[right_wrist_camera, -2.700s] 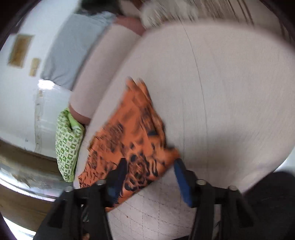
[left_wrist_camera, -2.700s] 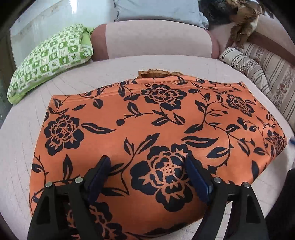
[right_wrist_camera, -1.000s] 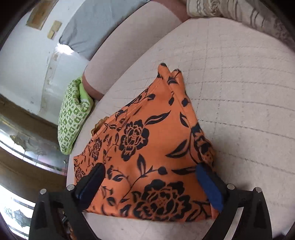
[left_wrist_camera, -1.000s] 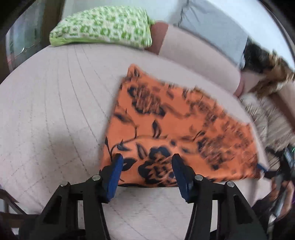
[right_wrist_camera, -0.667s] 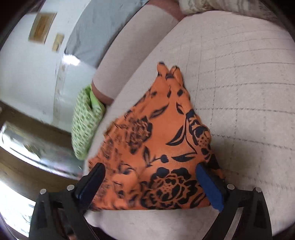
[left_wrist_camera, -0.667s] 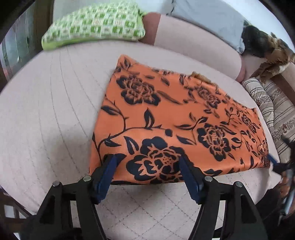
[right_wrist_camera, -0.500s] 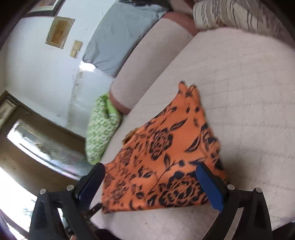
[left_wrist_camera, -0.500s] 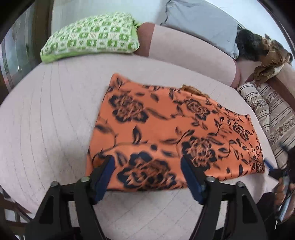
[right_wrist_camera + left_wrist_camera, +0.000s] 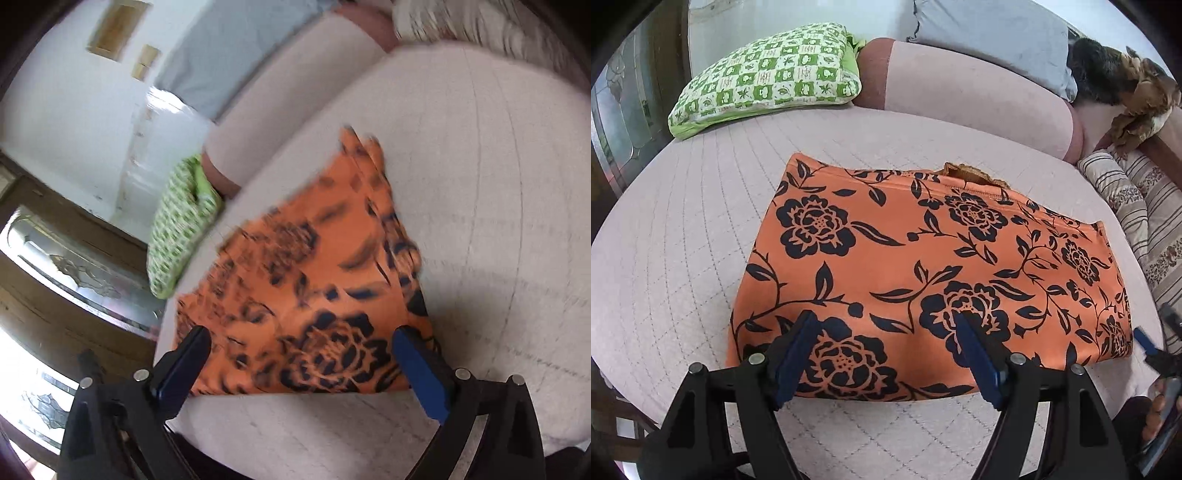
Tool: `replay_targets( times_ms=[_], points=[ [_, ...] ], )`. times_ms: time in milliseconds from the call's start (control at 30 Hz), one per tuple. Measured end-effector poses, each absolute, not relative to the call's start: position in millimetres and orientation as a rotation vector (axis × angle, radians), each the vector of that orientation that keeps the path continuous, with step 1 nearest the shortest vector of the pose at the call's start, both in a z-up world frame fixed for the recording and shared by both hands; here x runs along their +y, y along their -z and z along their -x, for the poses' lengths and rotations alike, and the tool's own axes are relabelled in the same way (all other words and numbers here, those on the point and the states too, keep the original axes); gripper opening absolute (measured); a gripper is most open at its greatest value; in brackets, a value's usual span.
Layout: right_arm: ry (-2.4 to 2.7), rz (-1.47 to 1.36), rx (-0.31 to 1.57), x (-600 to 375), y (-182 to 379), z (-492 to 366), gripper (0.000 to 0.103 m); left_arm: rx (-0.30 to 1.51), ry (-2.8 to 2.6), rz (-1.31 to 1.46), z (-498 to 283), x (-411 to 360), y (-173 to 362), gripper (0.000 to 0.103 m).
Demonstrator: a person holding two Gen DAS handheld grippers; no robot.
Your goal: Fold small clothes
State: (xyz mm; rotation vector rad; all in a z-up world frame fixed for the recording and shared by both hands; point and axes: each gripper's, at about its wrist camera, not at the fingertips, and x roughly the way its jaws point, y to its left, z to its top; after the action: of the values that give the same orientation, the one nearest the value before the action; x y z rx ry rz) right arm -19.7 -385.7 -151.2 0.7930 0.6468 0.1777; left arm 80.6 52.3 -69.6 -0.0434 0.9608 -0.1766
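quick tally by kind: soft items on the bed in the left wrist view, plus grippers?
Orange floral garment: 1
Green checked pillow: 1
Grey pillow: 1
Pink bolster: 1
Striped cushion: 1
Brown and black cloth heap: 1
Grippers: 2, left gripper, right gripper
Total: 8

Nothing here can be read: no words, labels, brand marks or numbers show in either view. The orange garment (image 9: 923, 266) carries only a black flower-and-leaf print, and the green checked pillow (image 9: 768, 70) only small leaf and clover figures. The right wrist view is too blurred to make out lettering.
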Motion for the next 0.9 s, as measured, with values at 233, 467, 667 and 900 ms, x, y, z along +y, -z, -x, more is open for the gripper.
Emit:
replay_targets(
  times_ms=[233,467,667,900],
  points=[
    [-0.163,-0.780,0.777,-369.8,171.0,5.3,0.100,0.962,0.194,0.063,-78.3,56.8,70.9,0.077],
    [-0.155,-0.808,0.833,-367.2,180.5,4.1,0.100,0.980,0.199,0.073,-79.7,62.8,78.4,0.078],
    [-0.156,-0.924,0.729,-370.2,155.1,27.8,0.100,0.961,0.192,0.082,-83.4,68.8,77.5,0.078],
    [-0.092,-1.135,0.795,-383.2,192.8,45.1,0.100,0.933,0.255,0.017,-95.5,38.1,76.6,0.078]
  ],
)
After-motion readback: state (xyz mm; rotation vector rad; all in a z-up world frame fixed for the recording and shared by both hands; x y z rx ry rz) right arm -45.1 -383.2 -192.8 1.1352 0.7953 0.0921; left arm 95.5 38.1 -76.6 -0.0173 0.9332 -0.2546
